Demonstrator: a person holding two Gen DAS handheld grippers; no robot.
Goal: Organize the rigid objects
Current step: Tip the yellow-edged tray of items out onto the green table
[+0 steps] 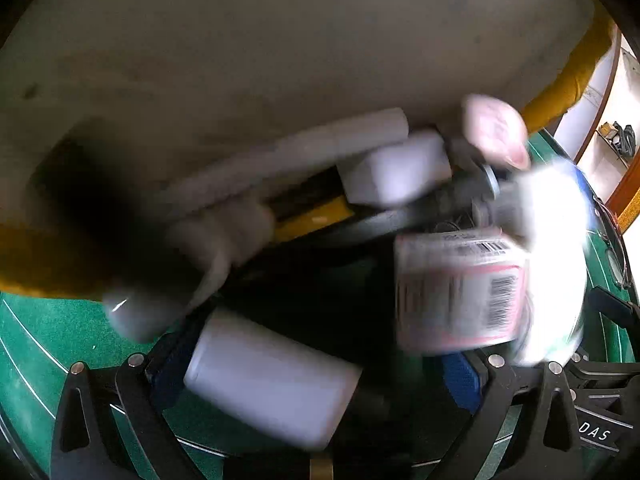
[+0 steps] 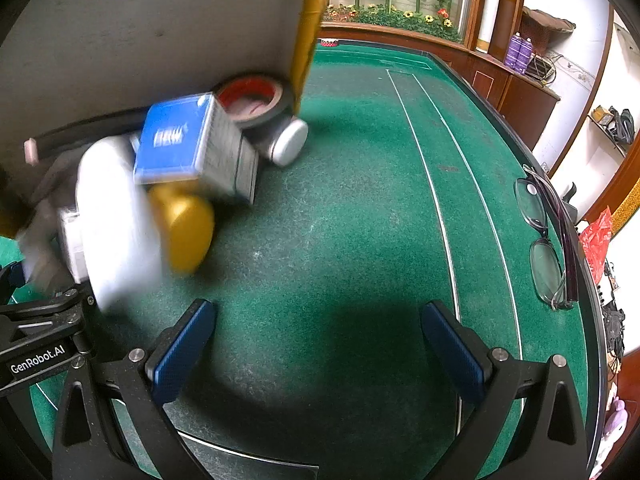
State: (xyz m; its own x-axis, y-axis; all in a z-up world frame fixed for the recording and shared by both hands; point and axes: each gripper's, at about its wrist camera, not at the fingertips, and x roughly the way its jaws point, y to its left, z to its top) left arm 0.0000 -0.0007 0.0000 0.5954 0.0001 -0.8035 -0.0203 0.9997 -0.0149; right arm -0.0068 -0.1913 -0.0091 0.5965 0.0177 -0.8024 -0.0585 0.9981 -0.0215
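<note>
Your left gripper (image 1: 316,368) had its jaws wide apart around a blurred white bottle (image 1: 272,380), whose long axis ran crosswise between the pads; contact was unclear. Your right gripper (image 2: 318,348) stood wide open and empty over the green table (image 2: 360,200), the blue box (image 2: 180,140) tumbling far left.

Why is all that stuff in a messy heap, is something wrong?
Yes, it looks tumbled. By the tipped-up tray, the blue box sits crooked on a gold lid, and a tape roll leans on the tray's edge. The glasses lie alone by the table's edge. Blur hides finer detail.
</note>
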